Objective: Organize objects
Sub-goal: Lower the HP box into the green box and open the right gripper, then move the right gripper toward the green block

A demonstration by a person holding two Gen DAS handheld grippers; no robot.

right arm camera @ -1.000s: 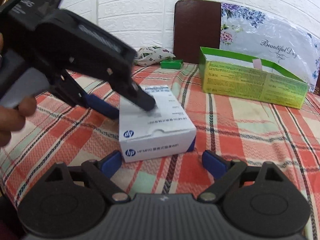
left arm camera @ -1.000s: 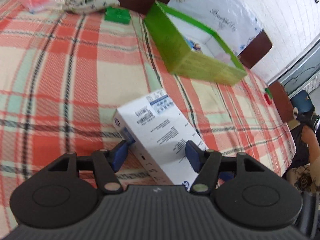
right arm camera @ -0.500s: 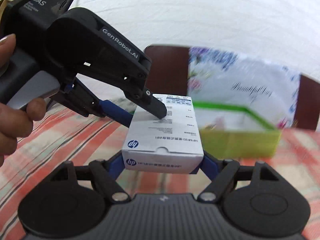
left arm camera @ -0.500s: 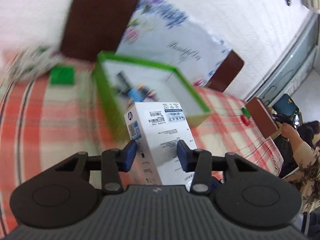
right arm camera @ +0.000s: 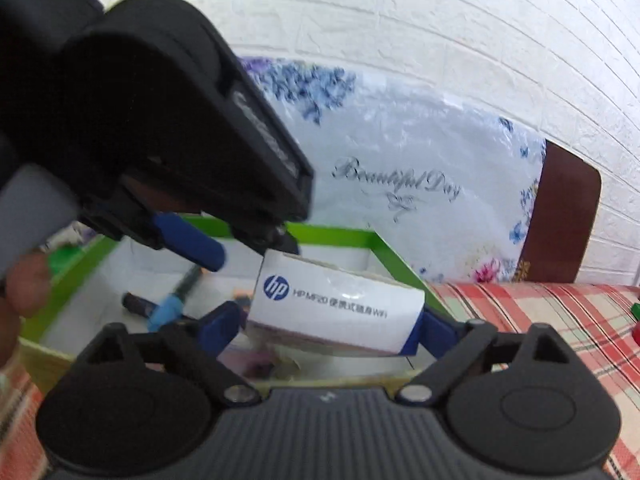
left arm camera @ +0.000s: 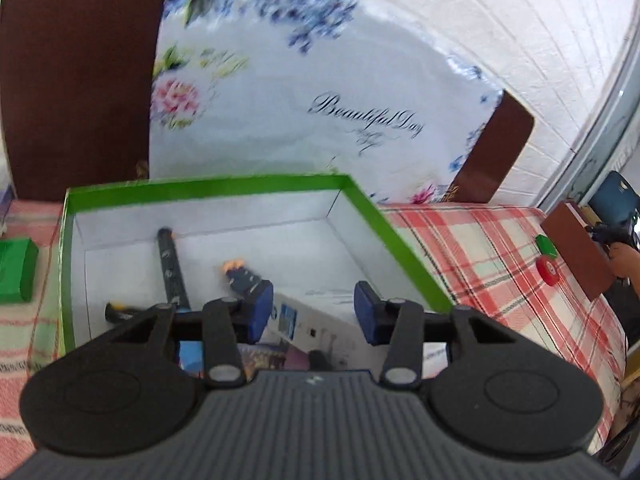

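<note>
The white carton (right arm camera: 336,316) is rectangular, with a blue HP roundel and a line of grey print on its end face, blue trim at one lower corner, and small labels on its long face. It sits tilted over the near right corner of the green tray (left arm camera: 404,256), its far end lower; whether it touches the tray floor cannot be told. The right gripper (right arm camera: 330,326) clamps the carton's near end, blue pads pressed to both sides. The left gripper (left arm camera: 314,312) hangs above the carton with its fingers (left arm camera: 262,310) moderately apart, and a visible gap separates each pad from the carton: no grip. Inside the tray, towards its left wall, lie a dark pen (left arm camera: 172,270) and a small dark item with an orange tip (left arm camera: 240,276); both are blurred. The tray stands on a red plaid cloth (left arm camera: 500,248). A green block (left arm camera: 16,276) lies just beside the tray's left wall. A floral bag (left arm camera: 304,92) rises behind the tray's far edge.
</note>
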